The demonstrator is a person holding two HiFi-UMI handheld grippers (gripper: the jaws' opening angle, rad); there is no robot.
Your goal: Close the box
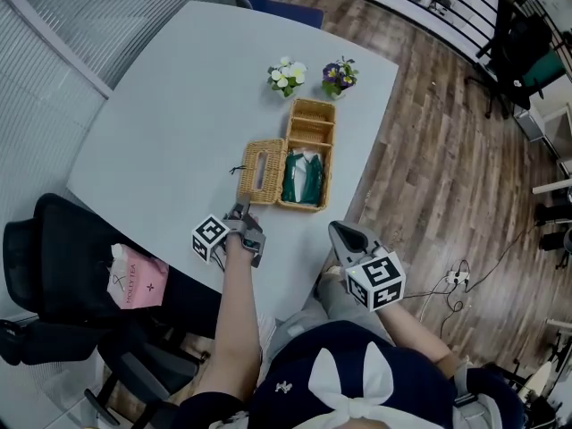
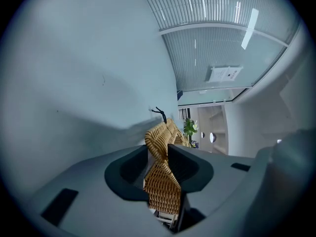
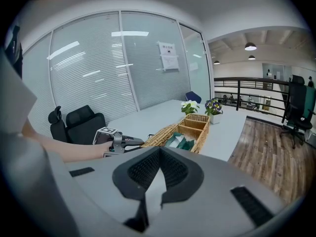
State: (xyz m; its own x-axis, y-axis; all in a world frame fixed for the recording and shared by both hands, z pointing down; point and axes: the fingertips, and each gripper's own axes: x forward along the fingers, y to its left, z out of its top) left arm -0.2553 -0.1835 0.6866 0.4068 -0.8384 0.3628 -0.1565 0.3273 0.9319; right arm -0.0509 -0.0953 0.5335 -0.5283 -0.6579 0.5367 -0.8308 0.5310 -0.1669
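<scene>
Left gripper (image 1: 243, 213) is clamped on the near edge of the wicker lid (image 1: 262, 170). The left gripper view shows the woven rim (image 2: 161, 177) pinched between both pads, standing on edge there. Right gripper (image 1: 340, 231) has its tips together with nothing between them, and hangs off the table's near edge, well apart from the box. The lid is swung open to the left of the box (image 1: 330, 172), lying about flat on the table (image 1: 179, 105), slot facing up, a dark cord at its outer edge. The box is open and has two compartments: green packets (image 1: 304, 179) in the near one, nothing visible in the far one. Just beyond the box are two small flower pots, white blooms (image 1: 287, 76) on the left and purple (image 1: 339, 76) on the right. Black office chair (image 1: 54, 257) sits at the table's left, with a pink bag (image 1: 136, 280) on the seat. Wood floor (image 1: 447, 168) to the right. The right gripper view shows the left gripper (image 3: 129, 143) at the lid, with the box (image 3: 193, 121) behind it.
</scene>
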